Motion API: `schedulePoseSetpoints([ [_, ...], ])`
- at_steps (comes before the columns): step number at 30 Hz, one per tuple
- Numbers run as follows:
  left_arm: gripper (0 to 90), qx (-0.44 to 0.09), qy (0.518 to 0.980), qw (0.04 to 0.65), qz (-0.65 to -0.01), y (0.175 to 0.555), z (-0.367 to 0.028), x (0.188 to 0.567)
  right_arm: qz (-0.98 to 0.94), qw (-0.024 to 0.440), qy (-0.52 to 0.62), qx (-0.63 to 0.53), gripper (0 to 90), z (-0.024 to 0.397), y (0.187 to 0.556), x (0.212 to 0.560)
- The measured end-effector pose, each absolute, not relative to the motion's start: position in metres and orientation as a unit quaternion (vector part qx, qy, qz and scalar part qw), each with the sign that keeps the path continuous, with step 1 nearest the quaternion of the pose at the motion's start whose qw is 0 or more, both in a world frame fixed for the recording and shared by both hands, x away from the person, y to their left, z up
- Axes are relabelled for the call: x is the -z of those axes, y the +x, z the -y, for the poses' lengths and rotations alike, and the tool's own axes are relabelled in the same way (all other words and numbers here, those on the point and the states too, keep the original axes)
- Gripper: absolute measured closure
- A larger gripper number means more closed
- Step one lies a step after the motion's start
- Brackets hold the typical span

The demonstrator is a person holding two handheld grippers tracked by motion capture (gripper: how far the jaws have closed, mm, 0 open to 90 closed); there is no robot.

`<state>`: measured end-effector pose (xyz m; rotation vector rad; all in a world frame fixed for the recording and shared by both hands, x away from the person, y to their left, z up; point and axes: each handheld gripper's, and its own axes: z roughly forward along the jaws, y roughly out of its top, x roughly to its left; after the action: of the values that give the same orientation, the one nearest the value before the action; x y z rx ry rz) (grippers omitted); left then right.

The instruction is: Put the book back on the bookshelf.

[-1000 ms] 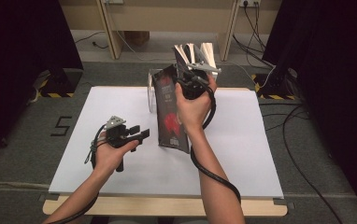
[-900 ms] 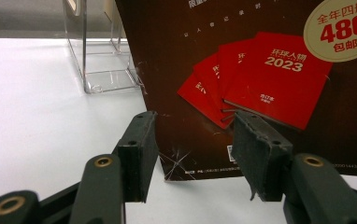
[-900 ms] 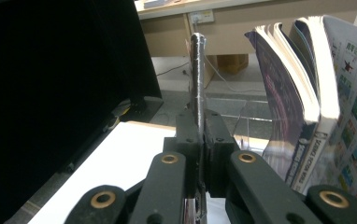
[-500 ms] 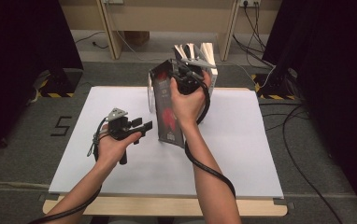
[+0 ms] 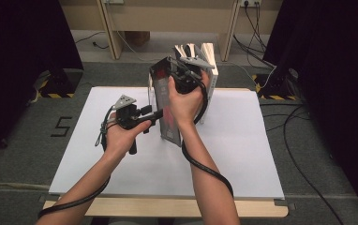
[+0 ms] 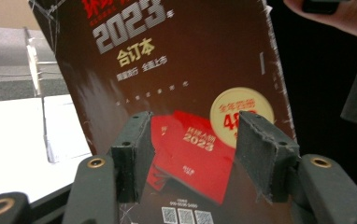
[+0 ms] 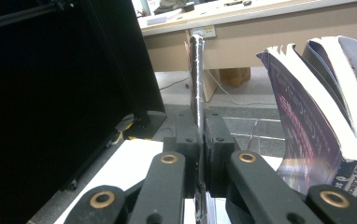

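Book (image 5: 167, 117) upright, pinched by right gripper (image 7: 199, 154); left gripper (image 6: 193, 154) just opened (nothing gripped).

Black claws (image 5: 154, 114), brass-ringed screws, trailing cables.

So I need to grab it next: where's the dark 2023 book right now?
In the high view the dark book stands upright at table centre, its top edge clamped by the right gripper, just left of the upright books.
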<state>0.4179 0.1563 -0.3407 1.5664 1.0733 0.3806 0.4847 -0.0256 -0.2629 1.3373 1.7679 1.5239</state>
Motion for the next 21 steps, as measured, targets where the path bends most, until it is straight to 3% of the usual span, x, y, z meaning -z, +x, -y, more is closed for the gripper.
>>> schedulePoseSetpoints([
  [21,43.4,-0.167,0.665,0.574,-0.449,0.426,-0.132,0.313,-0.647,0.222,0.49,-0.54,84.7,0.017,0.474,0.263],
])
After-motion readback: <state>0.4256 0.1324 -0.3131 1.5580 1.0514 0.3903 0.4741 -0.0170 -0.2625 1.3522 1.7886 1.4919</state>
